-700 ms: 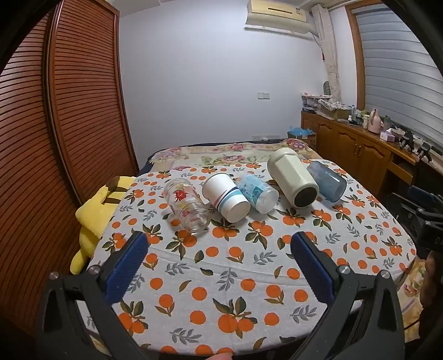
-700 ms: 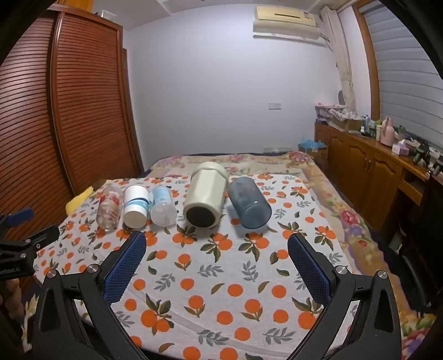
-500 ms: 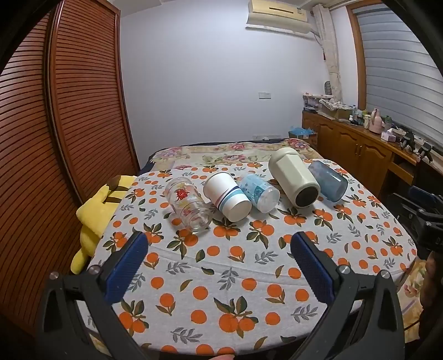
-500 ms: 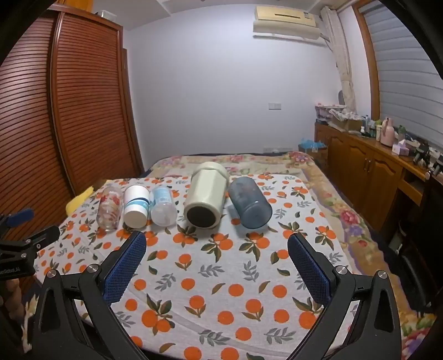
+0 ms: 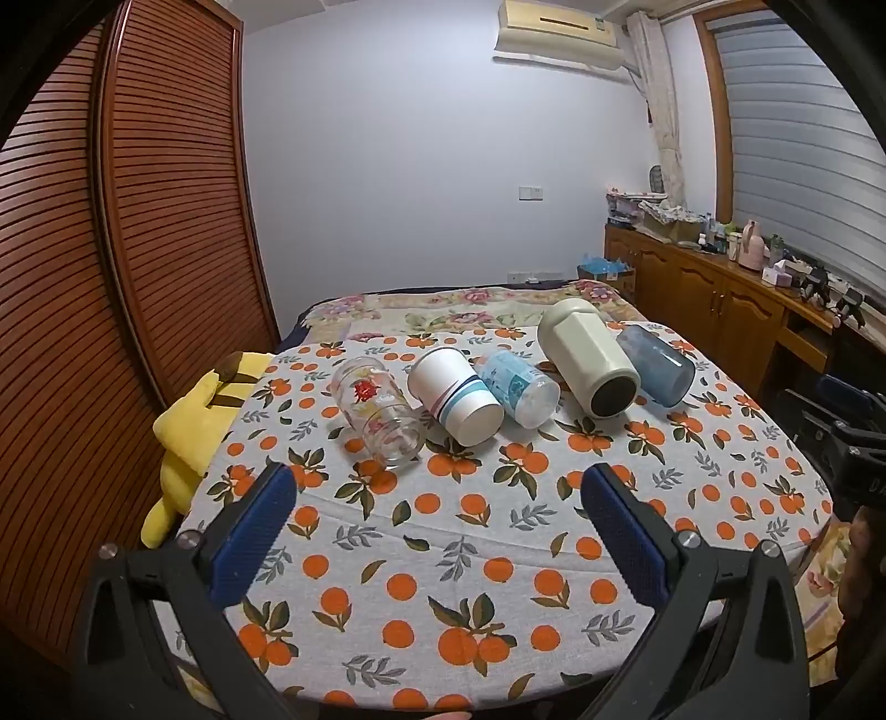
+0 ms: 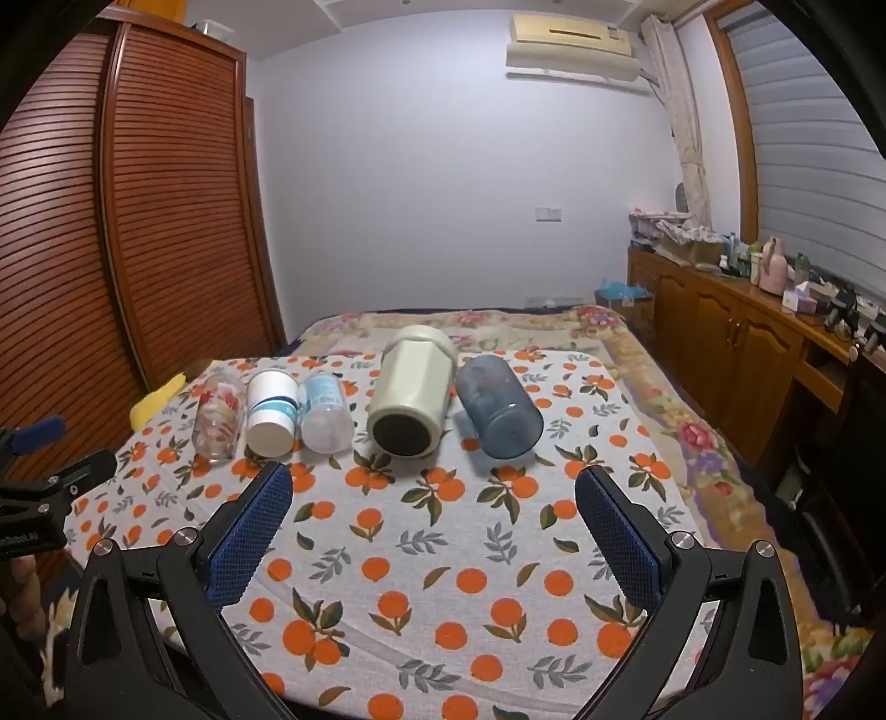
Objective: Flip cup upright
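Nearest in both views is a desk (image 5: 443, 554) covered with a grey cloth printed with oranges and leaves. The left gripper (image 5: 437, 498) hangs over its near edge with its blue-padded fingers (image 5: 249, 526) spread wide and nothing between them; the right gripper (image 6: 432, 493) does the same, fingers (image 6: 620, 543) wide apart and empty.

Beyond the fingertips five cups lie on their sides in a row across the middle of the desk, well apart from both grippers. From the left: a clear glass cup (image 5: 379, 412) with red flowers, a white cup (image 5: 457, 396) with a blue stripe touching it, a light blue cup (image 5: 518, 387) pressed against that, a big cream cup (image 6: 412, 399) with a dark end facing the camera, and a dark blue cup (image 6: 498, 412) just beside it.

A yellow plush toy (image 5: 191, 426) sits off the desk's left edge. Behind the desk is a bed (image 6: 498, 327) with a flowered cover, a slatted wooden wardrobe (image 5: 138, 249) on the left, wooden cabinets (image 6: 720, 332) on the right, and an air conditioner (image 6: 570, 39) high on the far wall
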A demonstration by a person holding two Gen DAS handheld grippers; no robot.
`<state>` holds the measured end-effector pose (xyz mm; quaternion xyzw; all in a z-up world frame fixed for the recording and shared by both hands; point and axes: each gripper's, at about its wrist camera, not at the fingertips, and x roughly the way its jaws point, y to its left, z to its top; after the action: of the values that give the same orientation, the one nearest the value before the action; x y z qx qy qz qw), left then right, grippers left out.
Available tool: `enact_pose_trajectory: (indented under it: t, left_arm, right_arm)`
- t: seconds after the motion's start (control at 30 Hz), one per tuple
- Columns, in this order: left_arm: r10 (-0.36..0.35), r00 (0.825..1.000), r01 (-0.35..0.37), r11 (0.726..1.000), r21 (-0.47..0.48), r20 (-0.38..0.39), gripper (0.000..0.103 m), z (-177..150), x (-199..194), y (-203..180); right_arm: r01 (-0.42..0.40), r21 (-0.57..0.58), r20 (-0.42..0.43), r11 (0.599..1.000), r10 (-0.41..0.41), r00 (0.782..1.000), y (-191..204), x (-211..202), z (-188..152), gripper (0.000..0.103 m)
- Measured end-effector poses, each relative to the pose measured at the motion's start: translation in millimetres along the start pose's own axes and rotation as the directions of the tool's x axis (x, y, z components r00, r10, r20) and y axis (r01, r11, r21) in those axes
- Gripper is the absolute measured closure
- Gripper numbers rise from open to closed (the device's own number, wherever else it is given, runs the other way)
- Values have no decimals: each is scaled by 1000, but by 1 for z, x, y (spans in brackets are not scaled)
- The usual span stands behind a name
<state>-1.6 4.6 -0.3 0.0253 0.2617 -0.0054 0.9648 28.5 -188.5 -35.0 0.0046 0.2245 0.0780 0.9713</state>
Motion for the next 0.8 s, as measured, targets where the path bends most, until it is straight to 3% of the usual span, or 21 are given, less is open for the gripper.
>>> enact_pose_trajectory:
  t: [0.8]
  left_arm:
    - [1, 1000, -1, 1000, 8, 24, 0, 10, -12, -4]
  right_arm:
    - [0, -3, 3, 1000, 0, 1000, 0, -2, 1, 0]
